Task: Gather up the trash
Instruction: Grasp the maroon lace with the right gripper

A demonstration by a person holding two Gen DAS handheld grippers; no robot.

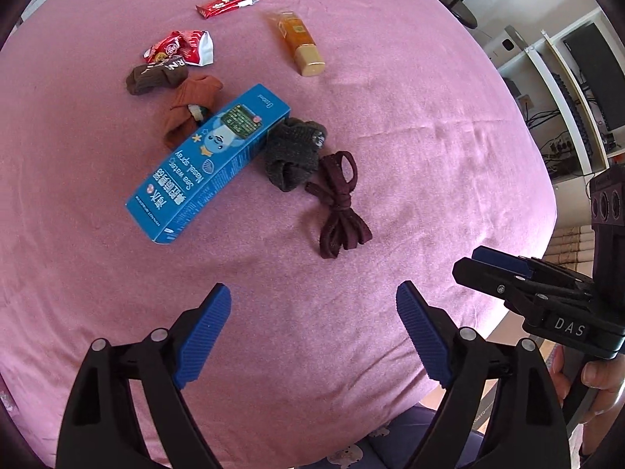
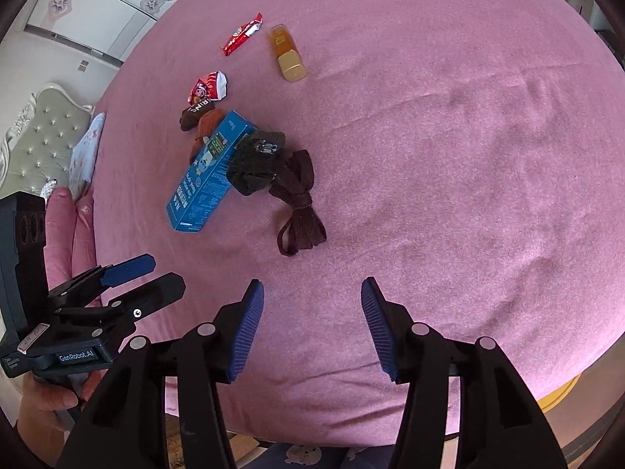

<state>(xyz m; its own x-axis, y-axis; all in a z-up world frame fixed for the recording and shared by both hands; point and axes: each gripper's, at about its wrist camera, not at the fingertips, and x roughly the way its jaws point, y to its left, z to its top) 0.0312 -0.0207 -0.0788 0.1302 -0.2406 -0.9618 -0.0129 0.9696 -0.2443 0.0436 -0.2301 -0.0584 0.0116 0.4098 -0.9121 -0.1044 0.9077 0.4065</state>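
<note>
Blue box lies flat on pink cover, long axis diagonal; crumpled wrapper beyond its far end. Left gripper, right gripper: jaws apart, empty.

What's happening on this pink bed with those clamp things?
A person holds a two-fingered grabber in each hand over a pink bedspread. Both the left gripper and right gripper are open and empty. Wrappers, a blue box, a tube, socks and a shoelace lie untouched ahead.
</note>
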